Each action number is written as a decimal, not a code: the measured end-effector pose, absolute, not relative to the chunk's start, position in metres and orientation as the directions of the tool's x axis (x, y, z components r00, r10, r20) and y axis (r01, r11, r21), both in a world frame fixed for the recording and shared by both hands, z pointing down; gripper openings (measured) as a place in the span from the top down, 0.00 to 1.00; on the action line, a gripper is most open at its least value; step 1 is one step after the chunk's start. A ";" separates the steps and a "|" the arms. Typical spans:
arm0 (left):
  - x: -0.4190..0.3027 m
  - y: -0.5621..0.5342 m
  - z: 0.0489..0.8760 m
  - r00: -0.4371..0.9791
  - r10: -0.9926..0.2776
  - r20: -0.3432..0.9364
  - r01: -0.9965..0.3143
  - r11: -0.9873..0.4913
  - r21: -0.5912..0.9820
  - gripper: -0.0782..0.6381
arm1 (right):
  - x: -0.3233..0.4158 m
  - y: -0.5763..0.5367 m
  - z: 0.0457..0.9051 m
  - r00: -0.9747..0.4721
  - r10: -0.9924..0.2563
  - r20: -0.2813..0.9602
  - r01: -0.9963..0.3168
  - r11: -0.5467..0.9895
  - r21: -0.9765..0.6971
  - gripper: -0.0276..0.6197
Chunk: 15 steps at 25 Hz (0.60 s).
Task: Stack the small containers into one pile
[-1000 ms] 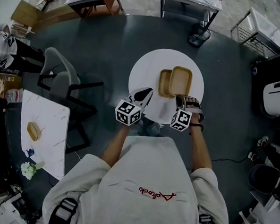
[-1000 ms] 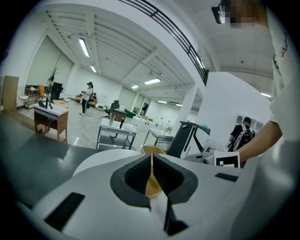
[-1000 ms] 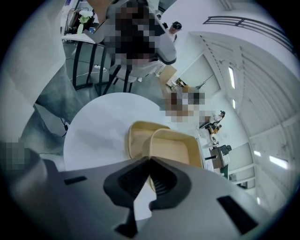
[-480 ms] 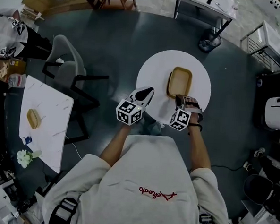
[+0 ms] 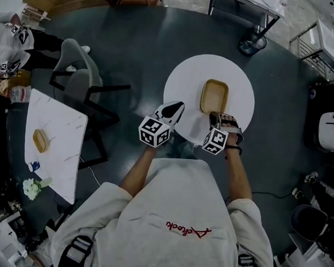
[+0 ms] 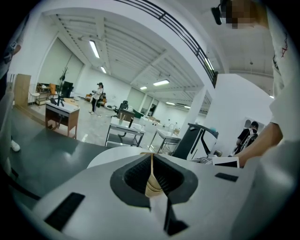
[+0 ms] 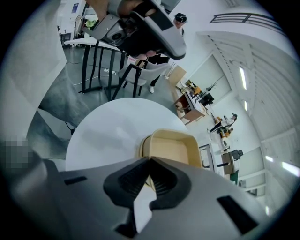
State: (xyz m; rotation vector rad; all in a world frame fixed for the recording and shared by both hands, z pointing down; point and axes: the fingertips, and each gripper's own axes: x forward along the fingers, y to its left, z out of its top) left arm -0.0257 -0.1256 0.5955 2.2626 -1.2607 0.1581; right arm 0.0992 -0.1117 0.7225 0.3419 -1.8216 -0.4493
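Note:
One pile of tan containers (image 5: 214, 96) stands right of centre on the round white table (image 5: 184, 83). In the right gripper view the top container (image 7: 173, 147) sits in a lower one whose rim pokes out at the left. My right gripper (image 5: 215, 117) is shut, with its tips (image 7: 150, 161) at the pile's near rim; whether they touch it is unclear. At the table's near left edge my left gripper (image 5: 174, 109) is shut and holds nothing. A sliver of tan shows through the gap behind its tips (image 6: 151, 157).
A grey chair (image 5: 74, 85) stands left of the round table. Further left is a white marbled table (image 5: 56, 151) with another tan container (image 5: 40, 140) and flowers. A black stool base (image 5: 251, 42) sits beyond the table, with dark equipment at the right.
One second ago a second container stuck out to the left of the top one; now only a single outline shows. Both grippers have kept their places while the head view shifted slightly.

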 end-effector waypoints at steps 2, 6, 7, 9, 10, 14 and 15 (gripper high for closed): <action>-0.025 -0.126 0.598 0.558 -0.751 0.354 -0.815 -0.416 0.402 0.86 | 0.100 -0.111 0.727 -0.283 -0.442 0.851 -0.013 0.889 0.457 0.91; -0.026 -0.129 0.602 0.558 -0.747 0.361 -0.815 -0.410 0.409 0.86 | 0.099 -0.112 0.733 -0.283 -0.422 0.861 -0.012 0.899 0.437 0.91; -0.027 -0.130 0.603 0.557 -0.747 0.363 -0.815 -0.409 0.411 0.86 | 0.099 -0.114 0.733 -0.285 -0.423 0.860 -0.014 0.899 0.438 0.91; -0.027 -0.131 0.605 0.557 -0.746 0.366 -0.815 -0.405 0.415 0.86 | 0.099 -0.116 0.733 -0.287 -0.426 0.858 -0.013 0.897 0.441 0.91; -0.027 -0.131 0.607 0.557 -0.745 0.367 -0.814 -0.403 0.418 0.86 | 0.099 -0.116 0.734 -0.286 -0.425 0.859 -0.012 0.898 0.440 0.91; -0.025 -0.133 0.612 0.562 -0.740 0.369 -0.810 -0.403 0.426 0.86 | 0.097 -0.113 0.740 -0.296 -0.398 0.869 -0.022 0.912 0.410 0.91; -0.024 -0.133 0.612 0.564 -0.739 0.369 -0.809 -0.404 0.427 0.86 | 0.097 -0.112 0.740 -0.301 -0.393 0.869 -0.025 0.914 0.405 0.91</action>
